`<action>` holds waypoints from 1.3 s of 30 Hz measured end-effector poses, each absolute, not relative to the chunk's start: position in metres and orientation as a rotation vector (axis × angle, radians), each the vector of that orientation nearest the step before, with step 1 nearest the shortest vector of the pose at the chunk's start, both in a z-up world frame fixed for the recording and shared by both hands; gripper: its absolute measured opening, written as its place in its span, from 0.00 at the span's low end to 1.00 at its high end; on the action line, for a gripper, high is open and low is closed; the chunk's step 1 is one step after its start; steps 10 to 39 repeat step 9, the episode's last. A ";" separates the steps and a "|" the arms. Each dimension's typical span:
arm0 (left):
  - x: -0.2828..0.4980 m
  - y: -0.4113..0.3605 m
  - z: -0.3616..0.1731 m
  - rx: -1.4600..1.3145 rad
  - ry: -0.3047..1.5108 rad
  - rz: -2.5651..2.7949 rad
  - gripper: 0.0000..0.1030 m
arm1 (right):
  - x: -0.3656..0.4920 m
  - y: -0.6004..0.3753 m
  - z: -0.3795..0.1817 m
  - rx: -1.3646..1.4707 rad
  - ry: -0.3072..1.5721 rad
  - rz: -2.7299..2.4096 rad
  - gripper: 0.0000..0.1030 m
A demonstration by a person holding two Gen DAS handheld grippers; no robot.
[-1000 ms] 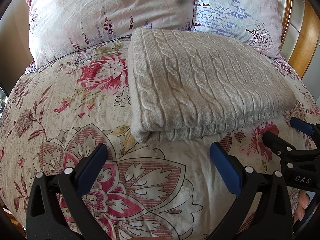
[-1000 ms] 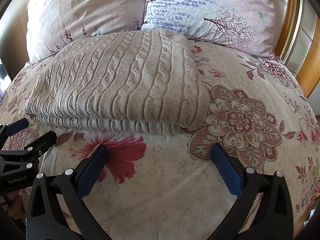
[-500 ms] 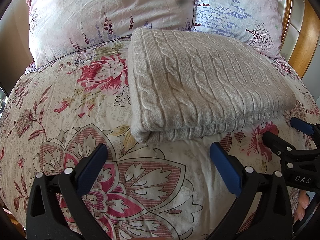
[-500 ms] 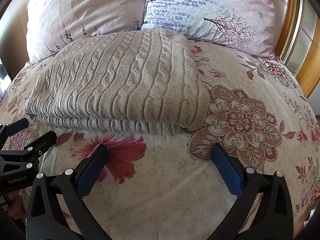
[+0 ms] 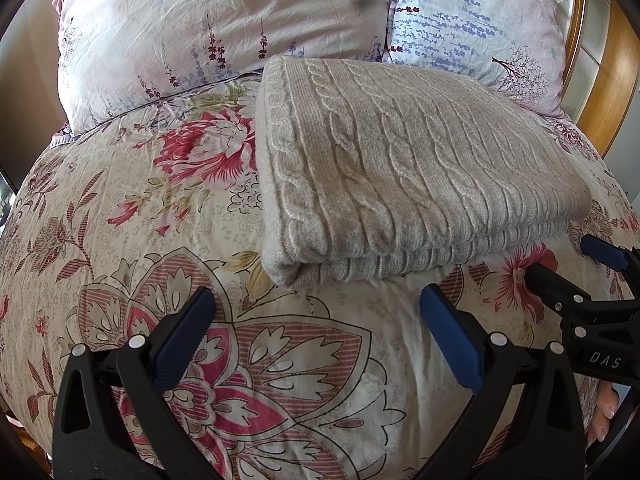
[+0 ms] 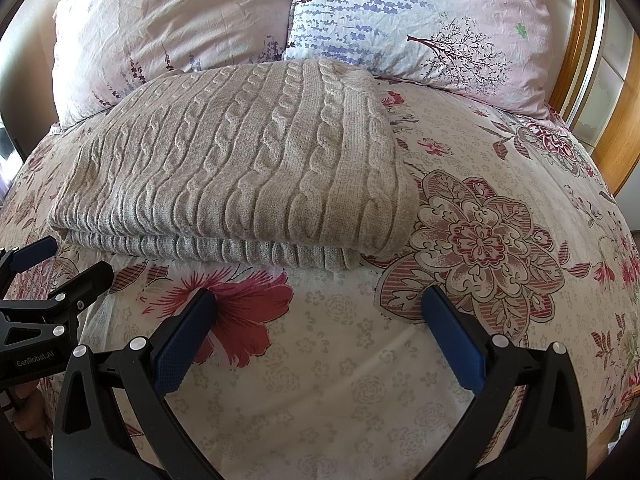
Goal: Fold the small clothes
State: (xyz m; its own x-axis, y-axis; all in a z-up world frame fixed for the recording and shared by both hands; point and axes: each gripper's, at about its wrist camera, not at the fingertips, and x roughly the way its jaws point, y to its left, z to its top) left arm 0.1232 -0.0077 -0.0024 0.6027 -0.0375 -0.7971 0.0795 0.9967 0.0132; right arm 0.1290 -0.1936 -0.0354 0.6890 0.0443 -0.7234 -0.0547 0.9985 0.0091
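Two layers at least showing along the near edge of the knit [image 5: 404, 168], folded into a neat block and lying flat on the quilt [image 5: 132, 240], just ahead of both tools. Placed there, by the look of it, as a finished fold: edges stacked, rounded fold toward the left tool's side, far edge close up against the pillows [image 5: 224, 28]. Seen from the right tool, same block ahead and to the left [image 6: 240, 164], its right corner rounded over.

Left gripper [image 5: 316, 336] spread wide, nothing between the blue pads [image 5: 182, 340], hovering low over the quilt short of the knit's near corner. Right gripper [image 6: 320, 336] likewise spread and empty, held just short of the near edge; also visible at the right rim of the left view [image 5: 600, 276]. Both apart from the cloth, touching nothing, probably because no further fold is needed, or a pause before the next grab.

Against the frames from half a second and a second ago: no change. Same pose for both tools, same spread, knit unmoved.
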 end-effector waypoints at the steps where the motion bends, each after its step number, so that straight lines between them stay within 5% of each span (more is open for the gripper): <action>1: 0.124 -0.008 -0.002 0.049 0.922 -0.068 0.98 | 0.129 -0.194 -0.035 -0.014 0.809 0.055 0.99; 39: 0.124 -0.008 -0.002 0.049 0.922 -0.068 0.98 | 0.129 -0.194 -0.035 -0.013 0.809 0.055 0.99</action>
